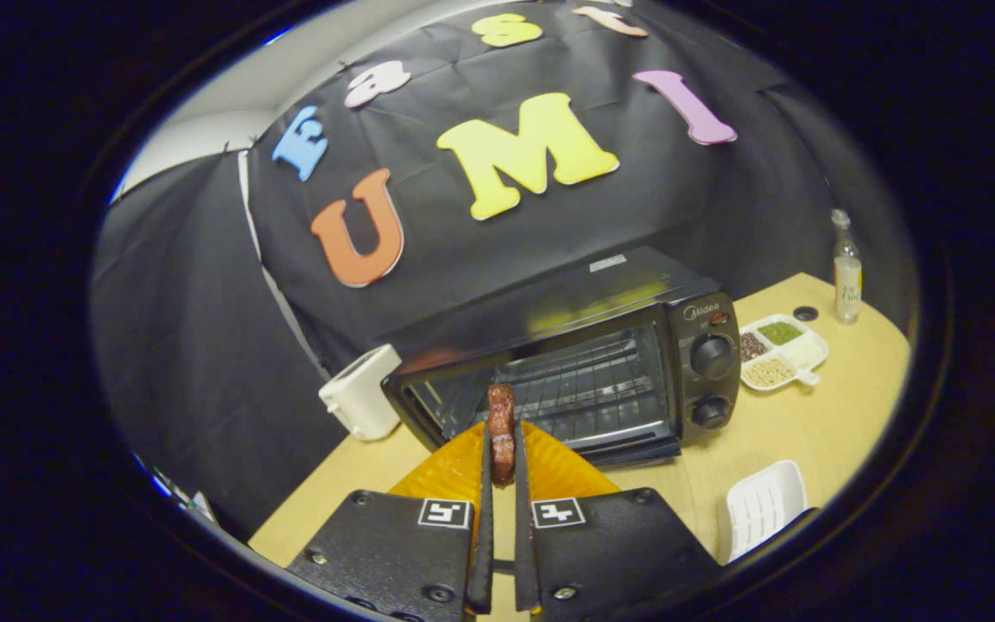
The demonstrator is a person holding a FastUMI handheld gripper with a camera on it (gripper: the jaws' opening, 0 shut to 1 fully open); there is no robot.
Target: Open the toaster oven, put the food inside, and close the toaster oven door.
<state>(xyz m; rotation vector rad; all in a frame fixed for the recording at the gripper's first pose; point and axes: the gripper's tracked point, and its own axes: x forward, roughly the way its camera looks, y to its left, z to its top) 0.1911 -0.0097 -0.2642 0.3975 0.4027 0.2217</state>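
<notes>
My gripper [503, 456] is shut on a reddish-brown piece of food [502, 415], which stands upright between the two fingers and sticks out past their tips. Just under the fingers lies an orange plate [560, 471]. Beyond the food stands the black toaster oven [705, 350] with its door [636, 451] folded down and open. Its wire rack [588, 389] shows inside. The food hangs in front of the oven's opening, above the plate and outside the cavity.
The wooden table [817, 423] carries a white boxy appliance [361, 393] left of the oven. Right of the oven sit a divided dish of grains [781, 350], a small black cap [805, 313] and a clear bottle [847, 268]. A white ribbed tray [765, 505] lies near my right finger.
</notes>
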